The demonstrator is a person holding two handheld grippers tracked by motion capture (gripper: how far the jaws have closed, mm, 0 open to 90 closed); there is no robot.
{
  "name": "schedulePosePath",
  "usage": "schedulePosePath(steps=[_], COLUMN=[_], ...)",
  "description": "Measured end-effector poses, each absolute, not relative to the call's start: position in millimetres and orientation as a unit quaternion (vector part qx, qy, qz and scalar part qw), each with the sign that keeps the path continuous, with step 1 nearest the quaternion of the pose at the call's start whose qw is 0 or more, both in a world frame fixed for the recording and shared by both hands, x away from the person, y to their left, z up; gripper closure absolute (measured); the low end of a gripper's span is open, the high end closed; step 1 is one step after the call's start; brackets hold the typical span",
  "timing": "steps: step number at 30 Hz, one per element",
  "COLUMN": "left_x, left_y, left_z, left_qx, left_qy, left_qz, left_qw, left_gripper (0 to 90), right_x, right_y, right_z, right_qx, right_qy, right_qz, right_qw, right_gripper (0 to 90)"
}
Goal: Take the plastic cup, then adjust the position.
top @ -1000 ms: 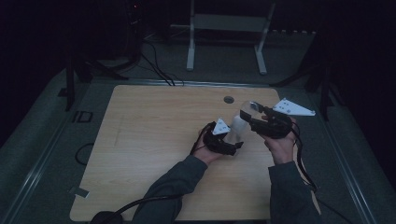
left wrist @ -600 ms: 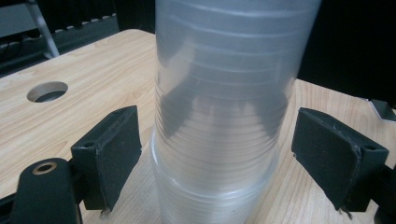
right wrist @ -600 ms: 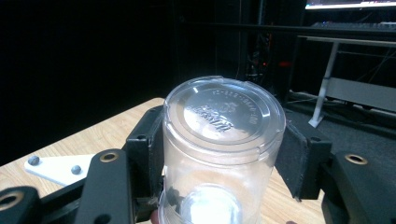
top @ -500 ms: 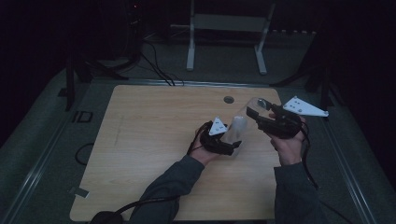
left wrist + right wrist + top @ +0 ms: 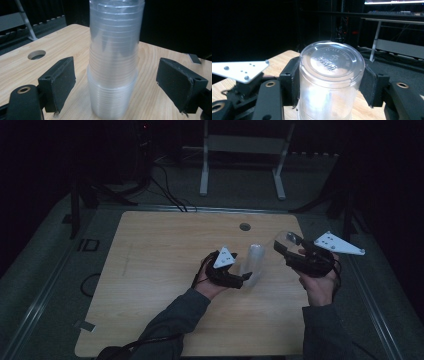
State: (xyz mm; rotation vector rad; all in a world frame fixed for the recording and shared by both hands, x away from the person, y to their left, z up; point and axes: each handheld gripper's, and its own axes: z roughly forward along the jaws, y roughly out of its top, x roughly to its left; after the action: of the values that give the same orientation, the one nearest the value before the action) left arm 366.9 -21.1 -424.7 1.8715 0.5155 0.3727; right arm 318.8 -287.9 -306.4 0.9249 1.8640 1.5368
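A stack of clear plastic cups (image 5: 253, 261) (image 5: 113, 62) stands upright on the wooden table (image 5: 160, 255). My left gripper (image 5: 243, 278) (image 5: 120, 90) is open, one jaw on each side of the stack's lower part, and its pads (image 5: 61, 80) stand off the plastic. My right gripper (image 5: 289, 248) (image 5: 329, 82) hovers to the right of the stack, shut on a single clear cup (image 5: 285, 240) (image 5: 332, 75). That cup's base faces the right gripper view. The left gripper's grey plate (image 5: 239, 70) lies at the left there.
A round hole (image 5: 244, 226) (image 5: 36, 54) is in the table behind the stack. Beyond the far edge stands a white frame (image 5: 245, 160), with cables (image 5: 165, 180) on the dark floor. The table's right edge (image 5: 320, 270) runs close under my right hand.
My right gripper has carried the single cup to the right and a little up, away from the stack. My left gripper has shifted slightly left beside the stack.
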Motion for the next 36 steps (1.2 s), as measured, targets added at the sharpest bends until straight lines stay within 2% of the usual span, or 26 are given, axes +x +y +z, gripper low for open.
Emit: schedulePosePath(steps=[5, 23, 36], left_x=[362.1, 344.7, 344.0], left_y=[-18.1, -4.3, -6.5], left_z=[-419.8, -395.5, -396.3], left_qx=[0.79, 0.778, 0.781], left_qy=[0.209, 0.18, 0.181], left_qz=[0.152, 0.156, 0.149], left_qw=[0.557, 0.581, 0.578], left_gripper=[16.0, 16.1, 15.7], right_x=[310.1, 296.6, 296.4], right_y=[-292.1, -294.6, -294.2], right_z=[-312.7, -350.3, -361.1], right_qx=[0.352, 0.385, 0.395], right_qy=[0.698, 0.696, 0.689], right_qz=[0.554, 0.548, 0.554], right_qw=[0.286, 0.258, 0.249], right_gripper=[40.5, 40.4, 40.5])
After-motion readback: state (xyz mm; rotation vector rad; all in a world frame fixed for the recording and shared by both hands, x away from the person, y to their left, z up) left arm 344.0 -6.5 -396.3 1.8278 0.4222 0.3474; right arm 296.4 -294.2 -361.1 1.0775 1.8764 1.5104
